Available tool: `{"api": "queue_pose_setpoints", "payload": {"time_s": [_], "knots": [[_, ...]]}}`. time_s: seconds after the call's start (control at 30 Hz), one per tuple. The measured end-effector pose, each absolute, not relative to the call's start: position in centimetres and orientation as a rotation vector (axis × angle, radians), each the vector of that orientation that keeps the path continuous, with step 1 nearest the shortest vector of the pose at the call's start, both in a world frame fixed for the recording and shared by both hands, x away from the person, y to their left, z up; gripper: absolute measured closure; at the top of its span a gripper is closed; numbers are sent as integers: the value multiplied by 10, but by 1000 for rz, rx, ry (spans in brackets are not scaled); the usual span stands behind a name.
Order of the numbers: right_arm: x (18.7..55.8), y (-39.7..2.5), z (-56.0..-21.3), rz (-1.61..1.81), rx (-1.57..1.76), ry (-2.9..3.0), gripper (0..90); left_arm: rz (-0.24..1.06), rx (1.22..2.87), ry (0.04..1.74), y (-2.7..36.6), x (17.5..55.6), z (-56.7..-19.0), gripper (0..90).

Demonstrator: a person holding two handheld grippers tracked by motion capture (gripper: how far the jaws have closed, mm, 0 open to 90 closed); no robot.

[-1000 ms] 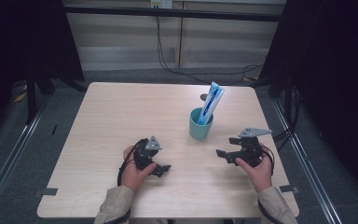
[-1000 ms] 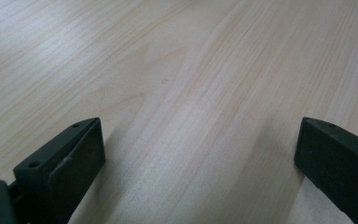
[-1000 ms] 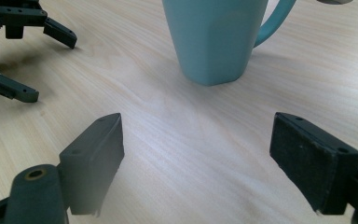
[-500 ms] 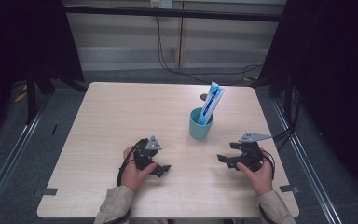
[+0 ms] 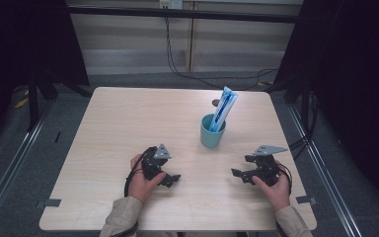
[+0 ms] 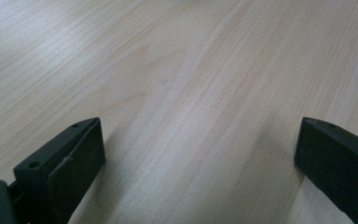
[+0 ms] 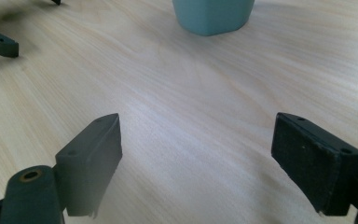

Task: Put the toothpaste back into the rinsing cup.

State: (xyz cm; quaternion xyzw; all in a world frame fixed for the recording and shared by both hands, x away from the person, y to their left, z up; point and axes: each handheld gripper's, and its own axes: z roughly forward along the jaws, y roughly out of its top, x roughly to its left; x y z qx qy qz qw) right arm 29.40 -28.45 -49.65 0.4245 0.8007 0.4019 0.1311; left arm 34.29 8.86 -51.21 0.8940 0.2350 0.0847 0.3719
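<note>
Right gripper (image 5: 243, 174) now sits lower and nearer the table's front edge than a second ago, when it was level with the cup's base; left gripper (image 5: 170, 178) has not shifted.

Left to right, high view: left hand (image 5: 140, 180) rests on the table (image 5: 113, 123) at front left, holding the left gripper with its jaws pointing right, toward the table's middle. Jaws stand apart, nothing between them; the left gripper view (image 6: 200, 154) shows bare wood grain in the gap.

Cup (image 5: 212, 131), teal, stands upright right of centre, well apart from both grippers and between them in left-right order, farther back. A blue-and-white tube (image 5: 224, 109) leans in it, top tilted right and away, rising well above the rim. A small dark item behind the tube is too small to identify.

Right hand (image 5: 271, 185) at front right holds the right gripper, jaws pointing left. Jaws apart, empty; in the right gripper view (image 7: 196, 154) they frame bare table, with the cup's base (image 7: 213, 16) ahead at top centre and a left gripper jaw at upper left.
</note>
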Motion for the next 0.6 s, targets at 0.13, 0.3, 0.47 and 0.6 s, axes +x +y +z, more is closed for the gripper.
{"api": "queue_pose_setpoints", "payload": {"time_s": [0.13, 0.3, 0.47, 0.6], "knots": [[292, -285, -500, 1149, 1239, 2333, 156, 217, 2292, 602, 89, 343, -512, 14], [289, -288, -506, 1137, 1250, 2335, 155, 217, 2294, 602, 89, 343, -512, 14], [288, -289, -509, 1109, 1244, 2343, 155, 216, 2293, 604, 89, 343, -512, 14], [287, -288, -510, 1085, 1230, 2352, 152, 217, 2294, 602, 89, 343, -512, 14]]}}
